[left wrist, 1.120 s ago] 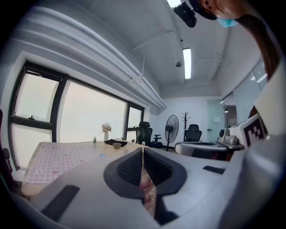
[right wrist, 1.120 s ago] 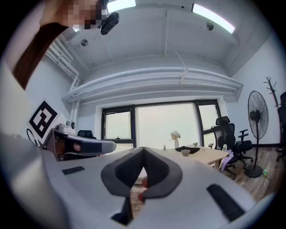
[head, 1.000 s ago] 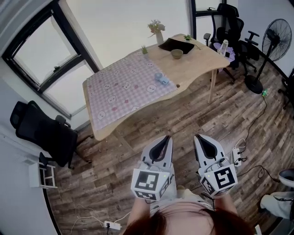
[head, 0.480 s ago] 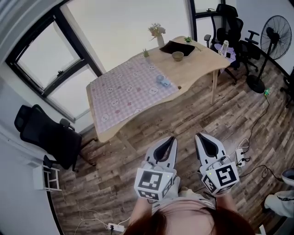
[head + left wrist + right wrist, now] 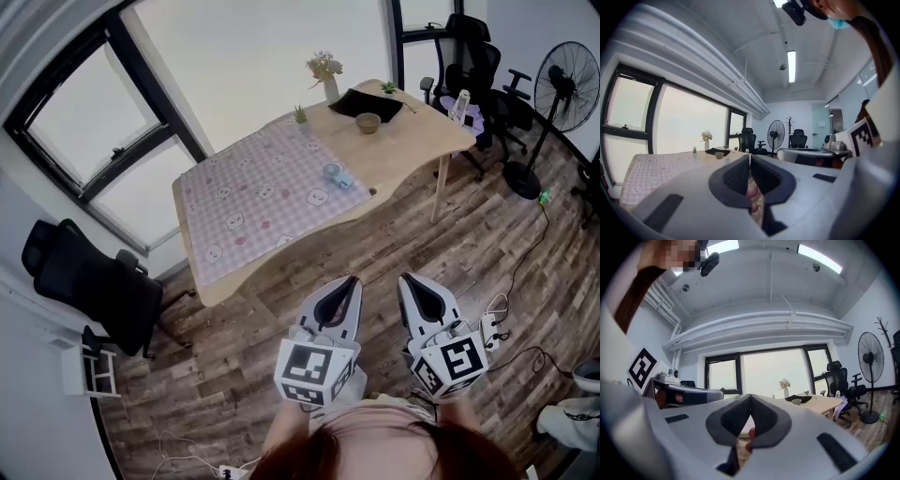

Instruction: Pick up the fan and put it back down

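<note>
A small light-blue fan lies on the wooden table, at the right edge of the pink checked cloth. A tall black standing fan stands on the floor at the far right; it also shows as a standing fan in the left gripper view and a standing fan in the right gripper view. My left gripper and right gripper hang side by side over the floor, well short of the table. Both are shut with nothing between them: left gripper, right gripper.
On the table's far end are a vase of flowers, a black tray, a bowl and a small plant. Black office chairs stand at the left and back right. Cables and a power strip lie on the floor.
The table has slid a little lower and nearer in the head view, so I have come slightly toward it. Both grippers stay shut, side by side.
</note>
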Tool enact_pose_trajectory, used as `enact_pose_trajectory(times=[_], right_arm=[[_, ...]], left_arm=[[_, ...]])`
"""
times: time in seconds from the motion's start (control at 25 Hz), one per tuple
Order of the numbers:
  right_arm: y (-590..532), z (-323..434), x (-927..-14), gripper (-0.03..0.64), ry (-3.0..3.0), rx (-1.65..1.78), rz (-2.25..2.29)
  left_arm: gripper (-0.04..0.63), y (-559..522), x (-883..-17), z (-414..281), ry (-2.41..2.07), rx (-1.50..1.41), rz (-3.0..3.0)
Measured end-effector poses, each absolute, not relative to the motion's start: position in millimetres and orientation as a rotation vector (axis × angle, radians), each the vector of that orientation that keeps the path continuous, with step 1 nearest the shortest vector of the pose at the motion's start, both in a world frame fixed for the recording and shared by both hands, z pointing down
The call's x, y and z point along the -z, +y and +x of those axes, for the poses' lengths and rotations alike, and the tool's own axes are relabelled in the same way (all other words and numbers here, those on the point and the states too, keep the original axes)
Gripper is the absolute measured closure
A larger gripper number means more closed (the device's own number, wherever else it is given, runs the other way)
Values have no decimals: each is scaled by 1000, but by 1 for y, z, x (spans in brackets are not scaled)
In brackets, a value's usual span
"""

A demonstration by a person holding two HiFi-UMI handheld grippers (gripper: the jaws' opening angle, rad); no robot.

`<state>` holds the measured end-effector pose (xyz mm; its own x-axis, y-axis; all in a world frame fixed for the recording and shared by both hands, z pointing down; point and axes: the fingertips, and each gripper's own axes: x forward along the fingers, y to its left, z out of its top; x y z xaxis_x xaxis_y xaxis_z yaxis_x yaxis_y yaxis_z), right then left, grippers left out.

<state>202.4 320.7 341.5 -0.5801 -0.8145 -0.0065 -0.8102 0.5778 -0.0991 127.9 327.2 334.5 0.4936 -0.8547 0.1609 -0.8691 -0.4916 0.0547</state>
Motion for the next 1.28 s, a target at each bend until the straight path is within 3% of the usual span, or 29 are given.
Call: enact_pose_trajectory(times=[1.28], right_arm=[[194,99,-332,617,2723,131,-1493]], left_arm=[[580,205,-325,11,-1496,-145,2623]])
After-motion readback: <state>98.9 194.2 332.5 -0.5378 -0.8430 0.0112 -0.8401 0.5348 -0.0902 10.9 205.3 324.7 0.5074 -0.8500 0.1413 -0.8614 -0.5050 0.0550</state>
